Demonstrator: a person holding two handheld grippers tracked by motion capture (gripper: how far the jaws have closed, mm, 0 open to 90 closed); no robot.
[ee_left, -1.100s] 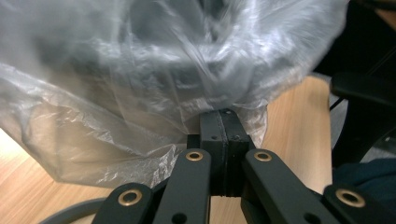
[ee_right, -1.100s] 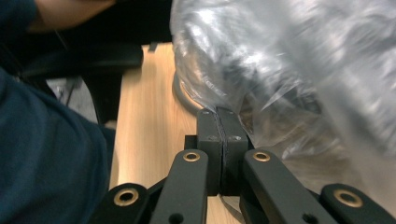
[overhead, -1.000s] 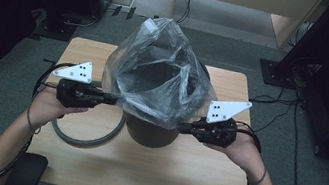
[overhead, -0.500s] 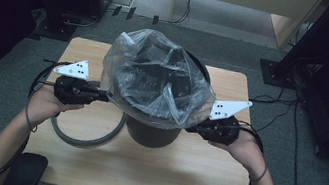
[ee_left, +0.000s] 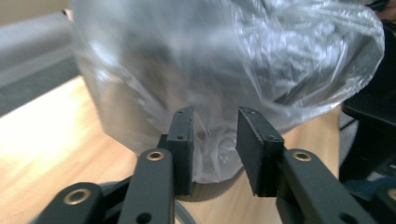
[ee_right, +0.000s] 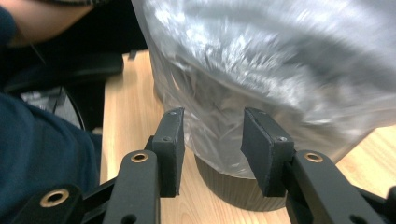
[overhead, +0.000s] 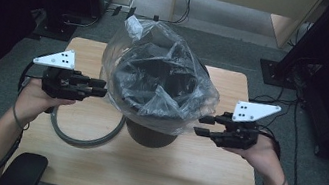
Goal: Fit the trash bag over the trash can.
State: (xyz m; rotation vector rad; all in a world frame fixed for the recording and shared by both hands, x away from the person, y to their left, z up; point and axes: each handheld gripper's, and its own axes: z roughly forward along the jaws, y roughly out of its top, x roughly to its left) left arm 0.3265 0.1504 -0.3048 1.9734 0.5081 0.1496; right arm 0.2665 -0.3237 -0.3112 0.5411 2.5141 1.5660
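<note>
The light wooden desk (overhead: 88, 171) carries everything, with grey carpet and dark stands around it. Near its middle stands a dark grey round plastic bin (overhead: 150, 133), upright. Draped over the bin's mouth is a clear crinkled plastic bag (overhead: 166, 72); its film hangs loosely down the bin's sides and bunches up at the far left edge, and part of it sags into the opening. Just left of the bin, a grey plastic ring (overhead: 81, 137) lies flat on the desk, its right edge touching or nearly touching the bin's base.

The left gripper (overhead: 102, 88) sits at the bag's left side, pointing toward it. Its fingers have just been opening and now stand apart, released, with nothing pressed between them; in the left gripper view the bag's film hangs just beyond the tips.

The right gripper (overhead: 201, 125) sits at the bag's right side, level with the hanging film. Its fingers have likewise just been opening and stand apart, released; in the right gripper view the bag and bin wall lie just ahead of the gap, apart from the pads.
</note>
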